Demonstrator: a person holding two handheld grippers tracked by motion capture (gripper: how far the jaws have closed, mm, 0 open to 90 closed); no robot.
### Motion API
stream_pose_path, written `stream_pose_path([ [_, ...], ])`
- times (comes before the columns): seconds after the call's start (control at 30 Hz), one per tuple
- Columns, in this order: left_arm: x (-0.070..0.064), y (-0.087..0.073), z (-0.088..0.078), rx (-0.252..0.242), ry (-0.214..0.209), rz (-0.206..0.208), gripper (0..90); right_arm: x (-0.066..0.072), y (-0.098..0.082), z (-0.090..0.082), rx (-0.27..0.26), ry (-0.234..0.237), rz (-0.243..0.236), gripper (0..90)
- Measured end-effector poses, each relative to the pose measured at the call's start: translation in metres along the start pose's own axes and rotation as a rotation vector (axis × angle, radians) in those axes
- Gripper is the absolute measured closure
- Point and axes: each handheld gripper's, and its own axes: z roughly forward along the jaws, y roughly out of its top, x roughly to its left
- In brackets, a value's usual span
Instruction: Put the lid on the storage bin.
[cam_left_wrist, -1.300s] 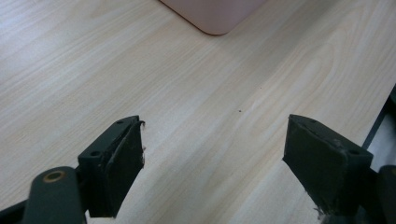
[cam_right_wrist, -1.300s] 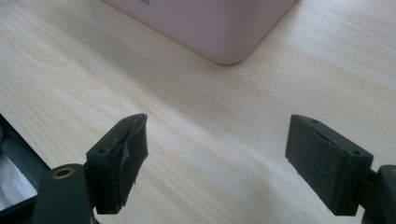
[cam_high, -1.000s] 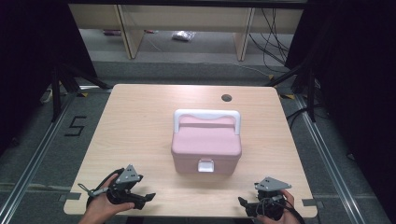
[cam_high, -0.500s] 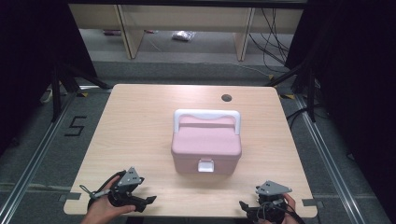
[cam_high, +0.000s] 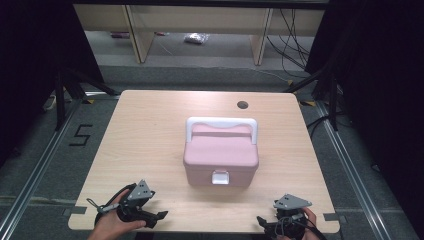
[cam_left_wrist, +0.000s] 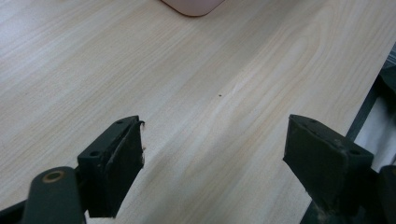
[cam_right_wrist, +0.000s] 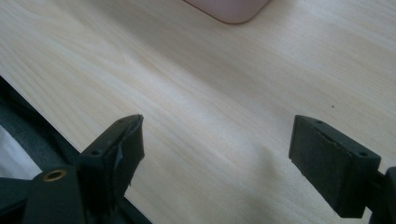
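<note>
A pale wooden tabletop stands with a pink box near its middle. The box has a white handle folded back over its lid and a white latch on the front face, toward the person. The lid looks shut.

At the near left corner, a hand holds the left tongs low over the wood, pointing rightward along the near edge. In the left gripper view the jaws stand wide apart with nothing between them, and a corner of the box shows far ahead.

At the near right corner, the right tongs sit at the table's edge, angled inward. In the right gripper view these jaws are also spread wide and empty, over bare wood.

Both tongs are well apart from the box. This looks like the very start: nothing is touched yet. The next move likely calls for reaching forward to the box, one tong steadying its side while the other works the latch or takes the handle.
</note>
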Motion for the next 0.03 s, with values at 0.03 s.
stream_pose_path([
  [0.03,0.0000,0.0000,-0.0002,0.000,0.000,-0.001,19.0,-0.0021,-0.0001,0.0008,-0.009,-0.010,-0.034,19.1],
])
